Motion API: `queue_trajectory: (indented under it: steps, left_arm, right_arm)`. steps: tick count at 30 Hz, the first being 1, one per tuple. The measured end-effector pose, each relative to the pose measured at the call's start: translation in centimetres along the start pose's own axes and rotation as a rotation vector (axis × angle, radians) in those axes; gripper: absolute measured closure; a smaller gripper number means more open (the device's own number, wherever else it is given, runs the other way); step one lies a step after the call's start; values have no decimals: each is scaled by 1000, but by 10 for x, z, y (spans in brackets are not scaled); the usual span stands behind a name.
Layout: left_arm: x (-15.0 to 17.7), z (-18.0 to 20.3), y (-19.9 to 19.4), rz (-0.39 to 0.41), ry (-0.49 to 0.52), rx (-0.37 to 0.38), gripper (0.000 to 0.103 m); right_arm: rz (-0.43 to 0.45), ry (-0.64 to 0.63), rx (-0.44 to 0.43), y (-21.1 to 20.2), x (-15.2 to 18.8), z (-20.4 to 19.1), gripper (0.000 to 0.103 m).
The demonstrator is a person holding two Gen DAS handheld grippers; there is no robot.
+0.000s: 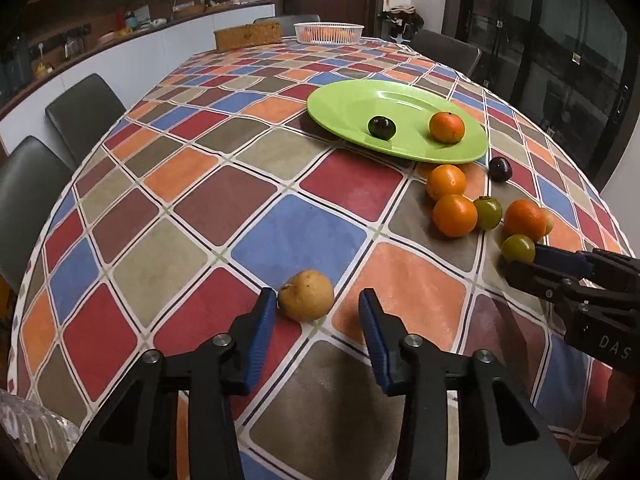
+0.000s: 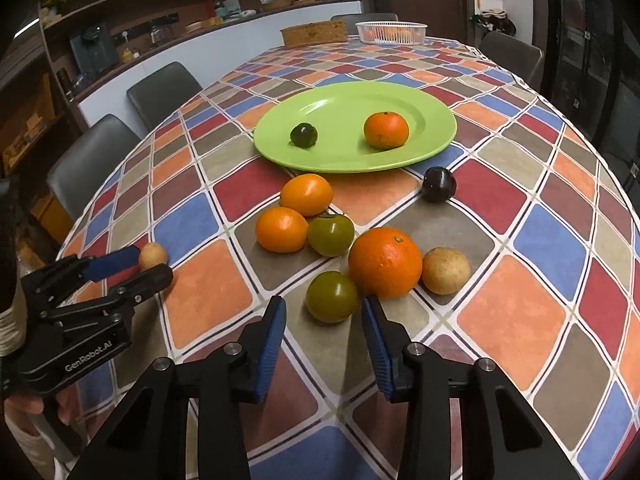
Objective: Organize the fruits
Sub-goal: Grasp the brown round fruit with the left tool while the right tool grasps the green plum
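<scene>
A: Left gripper (image 1: pixel 318 306) is seen spread wide, nothing held; a tan pear-like fruit (image 1: pixel 306 295) is framed between the blue pads, touching the left-hand pad, resting on the checked tablecloth (image 1: pixel 296 236)

B: Right gripper (image 2: pixel 324 314)?

A: Also spread, nothing gripped. A green tomato (image 2: pixel 331 297) is sat just ahead of the gap, against a big orange (image 2: pixel 385 262). A second tan fruit (image 2: pixel 446 271) is pressed to the orange's far side

B: Plate?

A: Green plate (image 2: pixel 424 108) is placed further back, loaded with a dark green fruit (image 2: pixel 303 135) and a tangerine (image 2: pixel 386 130). Loose between plate and gripper: two smaller oranges (image 2: pixel 307 194) (image 2: pixel 281 229), another green tomato (image 2: pixel 331 235), a dark plum (image 2: pixel 439 184) just off the rim

B: Background?

A: White basket (image 2: pixel 391 32) and wicker box (image 2: pixel 314 34) are noted at the far table edge
</scene>
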State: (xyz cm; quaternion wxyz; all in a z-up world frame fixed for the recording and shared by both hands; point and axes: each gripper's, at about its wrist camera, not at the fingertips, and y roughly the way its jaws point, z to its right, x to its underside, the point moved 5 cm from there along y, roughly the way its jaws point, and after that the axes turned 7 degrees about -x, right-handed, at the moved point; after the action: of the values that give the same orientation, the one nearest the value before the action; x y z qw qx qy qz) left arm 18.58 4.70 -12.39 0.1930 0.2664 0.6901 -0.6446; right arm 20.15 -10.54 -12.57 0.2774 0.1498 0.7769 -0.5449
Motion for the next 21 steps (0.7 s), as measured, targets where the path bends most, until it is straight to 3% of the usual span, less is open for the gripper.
queue_trajectory:
  steps: [7,11,21]
  left_arm:
    - [-2,-1,5,-23,-10,-14,74]
    - [-3,-2,6,-21,-21,-11,74]
    - [-1,4,-15,3,-37,9,74]
  right_arm:
    - [-2,9,-9,3,-3,1,67]
    - [-1,20,-4,6,-5,5,74]
    - [17,16,-34,-2,-5,4,75]
